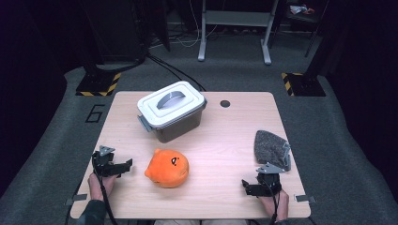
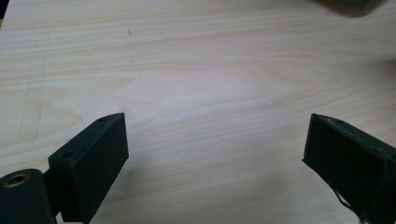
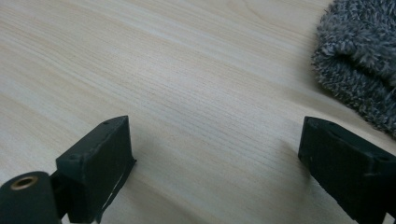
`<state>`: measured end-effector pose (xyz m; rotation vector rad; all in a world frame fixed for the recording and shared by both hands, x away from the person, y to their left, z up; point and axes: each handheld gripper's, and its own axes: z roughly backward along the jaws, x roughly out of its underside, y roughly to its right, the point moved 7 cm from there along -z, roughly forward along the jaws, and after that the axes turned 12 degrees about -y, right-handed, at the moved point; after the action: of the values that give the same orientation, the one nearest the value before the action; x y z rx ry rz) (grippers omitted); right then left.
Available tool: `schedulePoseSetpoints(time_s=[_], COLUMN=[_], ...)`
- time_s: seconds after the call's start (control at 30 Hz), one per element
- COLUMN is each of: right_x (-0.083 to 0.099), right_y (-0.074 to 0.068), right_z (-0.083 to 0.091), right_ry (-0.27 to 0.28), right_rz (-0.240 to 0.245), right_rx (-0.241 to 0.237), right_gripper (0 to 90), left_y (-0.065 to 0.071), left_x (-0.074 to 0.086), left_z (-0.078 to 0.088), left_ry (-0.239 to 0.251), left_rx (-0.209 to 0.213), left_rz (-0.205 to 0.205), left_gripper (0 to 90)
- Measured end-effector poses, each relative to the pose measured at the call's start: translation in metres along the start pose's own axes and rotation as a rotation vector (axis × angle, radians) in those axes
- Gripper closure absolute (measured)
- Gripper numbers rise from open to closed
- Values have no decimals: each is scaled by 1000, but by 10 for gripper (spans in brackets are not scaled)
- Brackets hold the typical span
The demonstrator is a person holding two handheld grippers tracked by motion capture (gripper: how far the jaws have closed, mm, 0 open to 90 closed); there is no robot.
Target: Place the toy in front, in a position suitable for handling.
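Pale wooden table [image 1: 234, 126], round dark hole [image 1: 225, 103] near far edge. Grey carpet floor [image 1: 356, 154], number 6 [image 1: 95, 113] marked at left. Yellow-black striped bases [image 1: 99, 84] flanking. White metal frame [image 1: 234, 28] behind, loose cables [image 1: 173, 70]. Dark surroundings.

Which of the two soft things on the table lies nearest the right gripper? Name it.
The grey fuzzy cloth, lying just beyond the right gripper by the table's right edge. The orange plush toy sits mid-table, farther away, closer to the left gripper.
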<state>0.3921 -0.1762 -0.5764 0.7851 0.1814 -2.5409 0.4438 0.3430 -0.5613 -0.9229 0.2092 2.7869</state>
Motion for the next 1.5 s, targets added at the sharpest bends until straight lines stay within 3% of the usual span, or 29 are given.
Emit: schedulePoseSetpoints(time_s=[0.13, 0.23, 0.6, 0.73, 0.93, 1.1, 1.23, 1.5], right_x=[-1, -1, -1, -2, -2, -2, -2, -2], right_y=[-1, 1, 4, 5, 5, 5, 5, 5], right_z=[-1, -1, -2, -2, -2, -3, -3, -3], right_ry=[4, 6, 6, 7, 8, 12, 12, 12], right_rz=[-17, -5, -12, -11, -13, -26, -26, -26], right_rx=[-6, -1, 1, 0, 0, -1, -1, -1], right_gripper=[77, 76, 75, 74, 74, 74, 74, 74], left_y=[14, 27, 76, 88, 110, 128, 139, 141], left_x=[-8, -14, -30, -32, -30, -25, -15, -9], left_z=[15, 23, 45, 48, 52, 47, 39, 34], left_ry=[25, 31, 52, 46, 7, -40, -107, -120], left_rx=[52, 89, 214, 256, 309, 310, 325, 307], left_rz=[-20, -41, -109, -136, -210, -298, -375, -369], left_gripper=[54, 49, 39, 36, 39, 64, 163, 299])
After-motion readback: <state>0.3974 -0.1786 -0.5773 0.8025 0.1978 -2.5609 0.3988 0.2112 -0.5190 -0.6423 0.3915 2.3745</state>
